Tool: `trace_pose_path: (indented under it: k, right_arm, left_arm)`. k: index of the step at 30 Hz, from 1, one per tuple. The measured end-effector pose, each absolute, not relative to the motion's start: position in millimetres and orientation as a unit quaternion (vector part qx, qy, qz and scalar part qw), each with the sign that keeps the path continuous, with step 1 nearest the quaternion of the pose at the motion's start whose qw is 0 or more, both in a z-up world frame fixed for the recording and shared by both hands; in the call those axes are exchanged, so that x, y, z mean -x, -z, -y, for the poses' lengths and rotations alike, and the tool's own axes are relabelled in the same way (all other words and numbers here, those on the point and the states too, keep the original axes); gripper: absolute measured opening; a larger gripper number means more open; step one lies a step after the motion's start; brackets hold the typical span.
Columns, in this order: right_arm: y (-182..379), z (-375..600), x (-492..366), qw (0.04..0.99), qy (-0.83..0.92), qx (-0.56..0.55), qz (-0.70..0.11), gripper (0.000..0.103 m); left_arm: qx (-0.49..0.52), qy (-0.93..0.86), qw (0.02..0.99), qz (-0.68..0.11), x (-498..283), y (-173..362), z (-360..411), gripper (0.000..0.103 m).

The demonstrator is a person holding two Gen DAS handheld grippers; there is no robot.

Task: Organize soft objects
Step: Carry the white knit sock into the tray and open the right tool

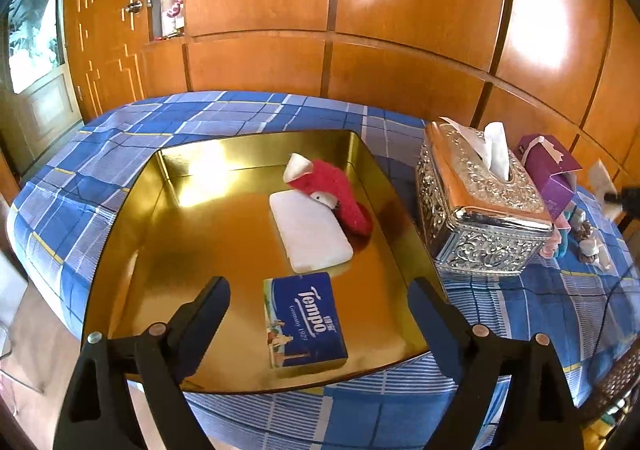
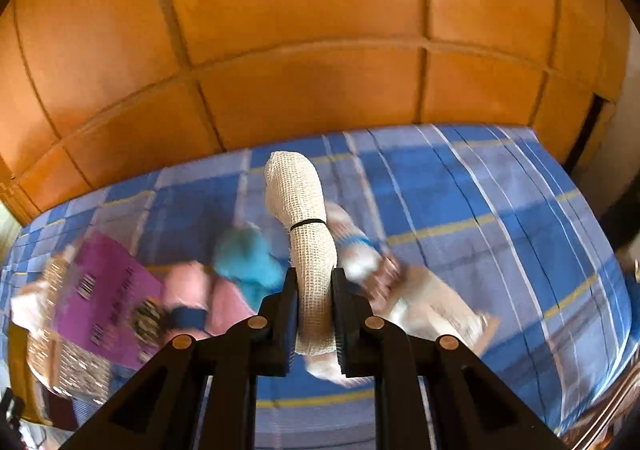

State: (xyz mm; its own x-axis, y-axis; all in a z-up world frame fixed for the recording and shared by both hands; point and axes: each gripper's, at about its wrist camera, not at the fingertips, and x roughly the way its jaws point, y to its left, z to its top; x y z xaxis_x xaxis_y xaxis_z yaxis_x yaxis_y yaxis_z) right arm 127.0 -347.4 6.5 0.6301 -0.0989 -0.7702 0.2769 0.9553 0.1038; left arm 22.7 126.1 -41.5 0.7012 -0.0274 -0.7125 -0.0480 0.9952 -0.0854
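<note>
In the left wrist view a gold tray (image 1: 132, 234) on the blue plaid cloth holds a red plush toy (image 1: 340, 189), a white soft pack (image 1: 310, 232) and a blue Tempo tissue pack (image 1: 304, 320). My left gripper (image 1: 320, 290) is open and empty, above the tray's near side, over the Tempo pack. In the right wrist view my right gripper (image 2: 314, 286) is shut on a rolled white mesh cloth (image 2: 300, 189) tied with a black band, held above the table. Below it lie blurred soft items: a turquoise one (image 2: 246, 258), a pink one (image 2: 192, 286) and white ones (image 2: 432, 298).
A silver embossed tissue box (image 1: 480, 209) stands right of the tray, with a purple tissue box (image 1: 550, 169) behind it; the purple box also shows in the right wrist view (image 2: 108, 290). Small soft items (image 1: 588, 238) lie at the far right. A wooden panelled wall (image 1: 360, 9) backs the table.
</note>
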Motion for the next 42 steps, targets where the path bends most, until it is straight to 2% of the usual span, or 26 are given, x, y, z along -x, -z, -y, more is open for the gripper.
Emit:
trace_pose_path:
  k: [8, 16, 29, 34, 37, 42]
  right_arm:
    - [-71.0, 252.6, -160.6, 0.927, -0.009, -0.048, -0.372, 0.014]
    - [-93.5, 134.9, -139.9, 0.927, -0.153, 0.011, -0.344, 0.014]
    - [-40.6, 15.7, -70.2, 0.861, -0.314, 0.079, -0.391, 0.014]
    - [-19.1, -13.4, -88.0, 0.847, -0.32, 0.06, -0.419, 0.014]
    - [-4.5, -37.4, -111.5, 0.836, -0.32, 0.029, -0.445, 0.014]
    - [18.8, -82.3, -144.9, 0.825, -0.306, 0.006, -0.476, 0.019]
  left_arm:
    - [0.047, -0.014, 0.921, -0.387, -19.5, 43.8, -132.3, 0.091]
    - [0.049, -0.025, 0.921, -0.386, -19.2, 44.7, -140.3, 0.091]
    - [0.059, -0.064, 0.915, -0.393, -21.8, 54.3, -158.0, 0.091]
    - [0.092, -0.083, 0.915, -0.385, -21.1, 50.3, -181.7, 0.091]
    - [0.104, -0.105, 0.915, -0.374, -19.1, 46.3, -195.5, 0.096]
    - [0.119, -0.12, 0.915, -0.365, -17.3, 42.3, -212.1, 0.096]
